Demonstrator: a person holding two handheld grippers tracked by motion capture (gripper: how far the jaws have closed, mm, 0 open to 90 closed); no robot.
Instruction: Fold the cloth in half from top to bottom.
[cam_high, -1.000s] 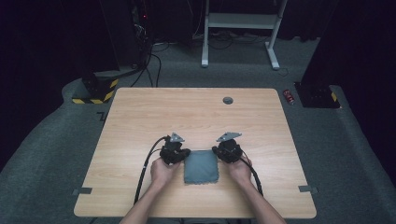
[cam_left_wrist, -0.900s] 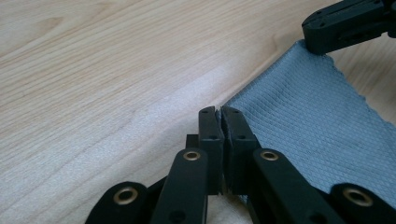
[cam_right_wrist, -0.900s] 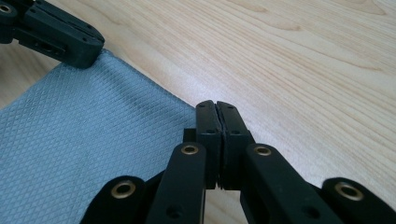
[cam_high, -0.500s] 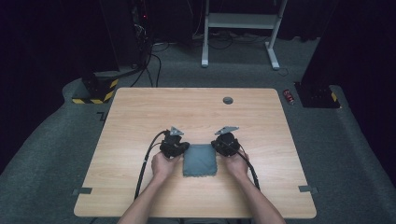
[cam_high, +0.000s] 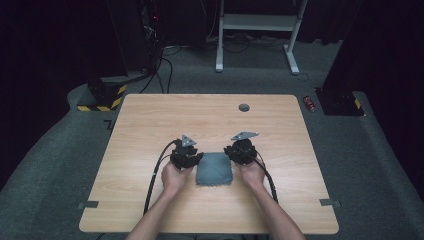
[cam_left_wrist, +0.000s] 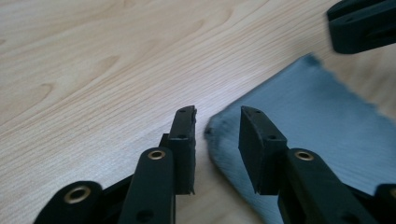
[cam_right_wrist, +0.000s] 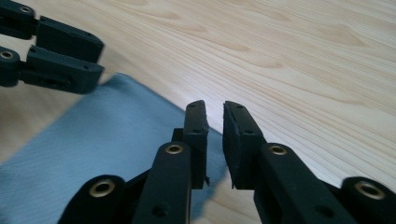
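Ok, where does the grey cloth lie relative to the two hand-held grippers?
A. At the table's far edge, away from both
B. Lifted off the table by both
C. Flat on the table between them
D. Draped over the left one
C: the cloth lies flat on the table, with the left hand-held gripper at one side and the right hand-held gripper at the other.

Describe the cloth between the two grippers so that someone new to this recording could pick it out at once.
Start at the wooden table and go to its near middle, where the left gripper and the right gripper stand side by side. Between them lies the cloth, a small grey-blue folded square, flat on the wood. It is the one soft thing there; the small dark round disc sits far off near the far edge.
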